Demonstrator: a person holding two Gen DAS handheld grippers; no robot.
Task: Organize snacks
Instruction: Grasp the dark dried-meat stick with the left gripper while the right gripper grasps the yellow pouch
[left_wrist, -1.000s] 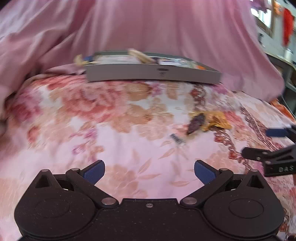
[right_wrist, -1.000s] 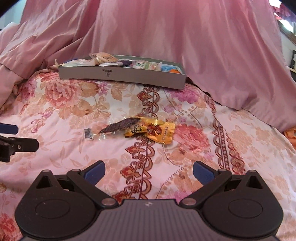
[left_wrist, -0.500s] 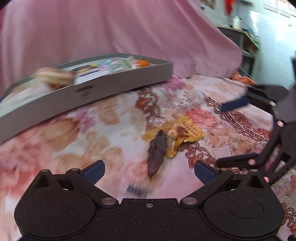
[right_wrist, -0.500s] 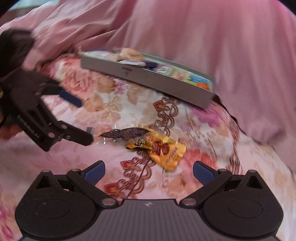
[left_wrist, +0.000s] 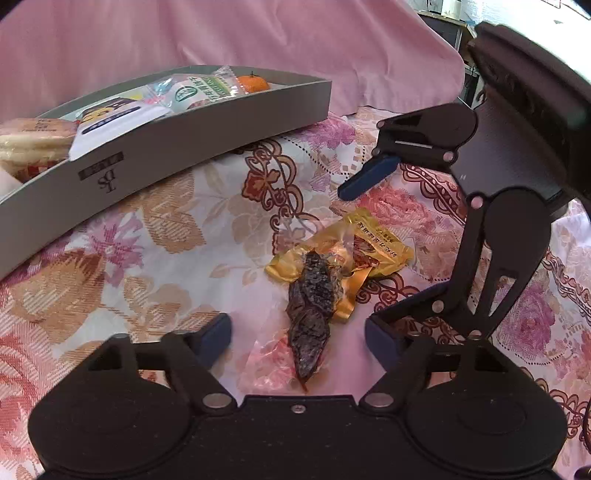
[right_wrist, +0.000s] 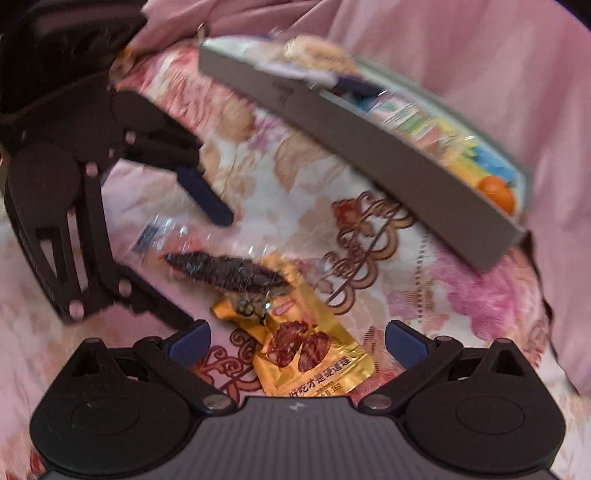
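Item: dark snack (left_wrist: 310, 314) in a clear wrapper, lower centre of the left wrist view, lying on the floral cloth (left_wrist: 166, 258) and overlapping the yellow packet (left_wrist: 369, 251).
Handling: probably light, soft and crinkly, with slippery film; best pinched across the middle of the dark strip.
Long axis: runs up-frame, from the left gripper (left_wrist: 297, 338) toward the packet.
Grippers: left closing, snack between the jaws, no contact visible. Right gripper (right_wrist: 297, 345) wide, astride the packet.
Destination: grey tray (left_wrist: 207, 136), upper left.
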